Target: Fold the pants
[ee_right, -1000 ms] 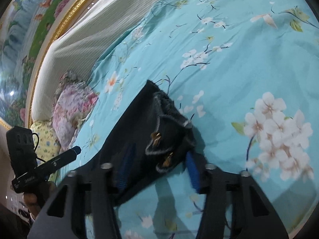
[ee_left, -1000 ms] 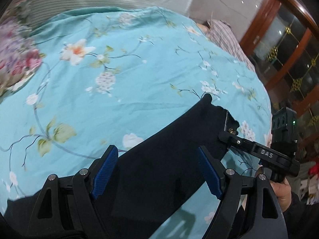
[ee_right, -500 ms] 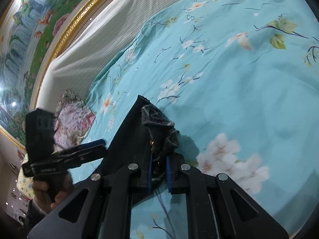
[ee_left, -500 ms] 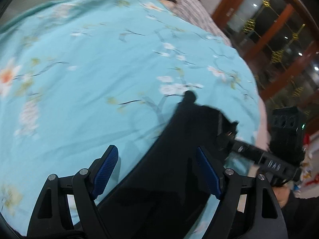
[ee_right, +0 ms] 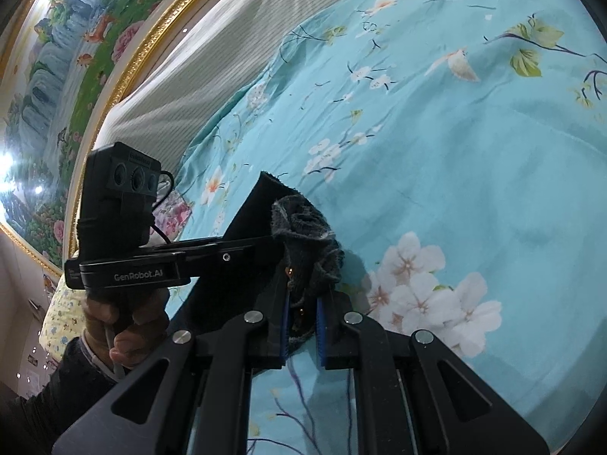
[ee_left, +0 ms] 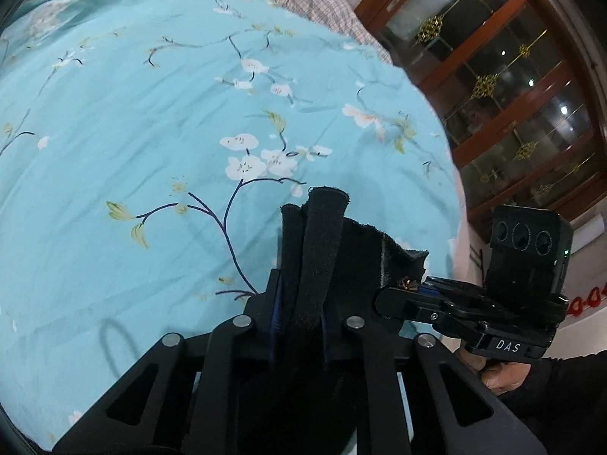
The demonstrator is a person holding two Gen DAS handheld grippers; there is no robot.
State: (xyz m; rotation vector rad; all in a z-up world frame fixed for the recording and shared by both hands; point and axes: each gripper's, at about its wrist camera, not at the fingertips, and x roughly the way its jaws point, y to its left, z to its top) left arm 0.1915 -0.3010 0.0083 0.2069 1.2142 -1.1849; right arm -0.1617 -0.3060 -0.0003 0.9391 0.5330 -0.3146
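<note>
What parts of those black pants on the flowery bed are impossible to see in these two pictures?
- Left wrist view: the black pants run down behind the left gripper; the legs are hidden.
- Right wrist view: the right gripper covers the pinched waistband; the lower edge cuts off the turquoise floral bedsheet.

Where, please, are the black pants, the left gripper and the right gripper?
black pants (ee_left: 318, 250), left wrist view, bunched edge.
left gripper (ee_left: 299, 316), left wrist view, between fingertips.
right gripper (ee_right: 302, 326), right wrist view, between fingertips.
</note>
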